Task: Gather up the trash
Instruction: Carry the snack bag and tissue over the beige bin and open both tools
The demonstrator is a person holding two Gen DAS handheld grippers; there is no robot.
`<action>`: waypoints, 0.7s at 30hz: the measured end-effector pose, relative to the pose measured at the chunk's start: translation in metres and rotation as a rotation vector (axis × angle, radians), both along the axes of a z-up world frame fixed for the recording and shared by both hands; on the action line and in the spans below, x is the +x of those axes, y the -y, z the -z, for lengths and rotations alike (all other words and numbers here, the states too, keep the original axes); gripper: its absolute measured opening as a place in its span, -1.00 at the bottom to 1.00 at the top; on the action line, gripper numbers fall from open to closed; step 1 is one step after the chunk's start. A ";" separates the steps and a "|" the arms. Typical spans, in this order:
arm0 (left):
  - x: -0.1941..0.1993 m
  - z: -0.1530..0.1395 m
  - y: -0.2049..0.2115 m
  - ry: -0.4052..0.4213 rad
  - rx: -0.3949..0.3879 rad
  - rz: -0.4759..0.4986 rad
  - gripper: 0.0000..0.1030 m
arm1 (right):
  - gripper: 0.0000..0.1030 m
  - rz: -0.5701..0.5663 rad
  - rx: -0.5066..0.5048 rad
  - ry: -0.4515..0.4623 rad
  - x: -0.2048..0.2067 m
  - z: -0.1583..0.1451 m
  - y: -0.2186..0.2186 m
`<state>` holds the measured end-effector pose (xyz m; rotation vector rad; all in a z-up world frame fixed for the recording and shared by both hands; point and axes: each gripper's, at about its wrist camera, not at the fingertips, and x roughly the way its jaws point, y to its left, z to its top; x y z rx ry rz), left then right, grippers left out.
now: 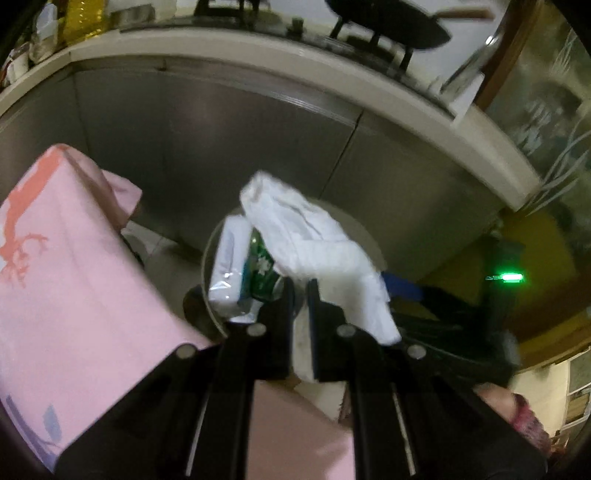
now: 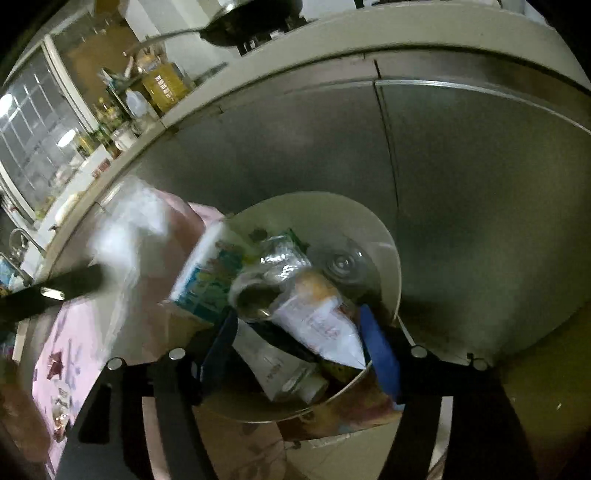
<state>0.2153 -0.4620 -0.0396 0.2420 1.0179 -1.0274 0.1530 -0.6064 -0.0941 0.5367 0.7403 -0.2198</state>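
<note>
My left gripper (image 1: 300, 286) is shut on a crumpled white tissue (image 1: 314, 240) and holds it above a round trash bin (image 1: 210, 266). The bin holds a white carton (image 1: 227, 262) and a green wrapper (image 1: 260, 267). In the right wrist view my right gripper (image 2: 301, 334) is open, its blue-padded fingers (image 2: 380, 354) spread over the bin (image 2: 391, 258). The bin is full of trash: a printed carton (image 2: 203, 280), a foil packet (image 2: 280, 254), a white wrapper (image 2: 321, 325) and a clear plastic cup (image 2: 341, 264). The left gripper with the blurred tissue (image 2: 129, 232) shows at the left.
A table with a pink cloth (image 1: 74, 277) stands left of the bin. Grey steel cabinet doors (image 2: 461, 184) rise behind it under a pale countertop (image 1: 258, 51) with a stove and a black wok (image 1: 388, 22). Bottles and boxes (image 2: 162, 85) line the counter.
</note>
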 end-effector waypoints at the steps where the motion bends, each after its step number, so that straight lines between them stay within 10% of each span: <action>1: 0.000 0.009 0.005 0.005 0.019 -0.002 -0.86 | 0.32 0.001 -0.002 0.015 -0.001 -0.003 0.000; 5: 0.000 0.041 0.013 -0.004 0.121 -0.027 -0.75 | 0.33 0.022 0.029 0.076 -0.013 -0.009 0.008; 7: -0.002 0.056 0.013 -0.007 0.183 -0.042 -0.16 | 0.33 0.033 0.054 0.106 -0.019 -0.012 0.013; 10: -0.008 0.055 0.006 0.048 0.188 -0.035 -0.16 | 0.32 0.052 0.058 0.135 -0.026 -0.016 0.018; 21: 0.011 -0.015 -0.064 0.036 -0.051 -0.156 0.01 | -0.21 -0.090 0.031 0.084 0.007 -0.025 -0.025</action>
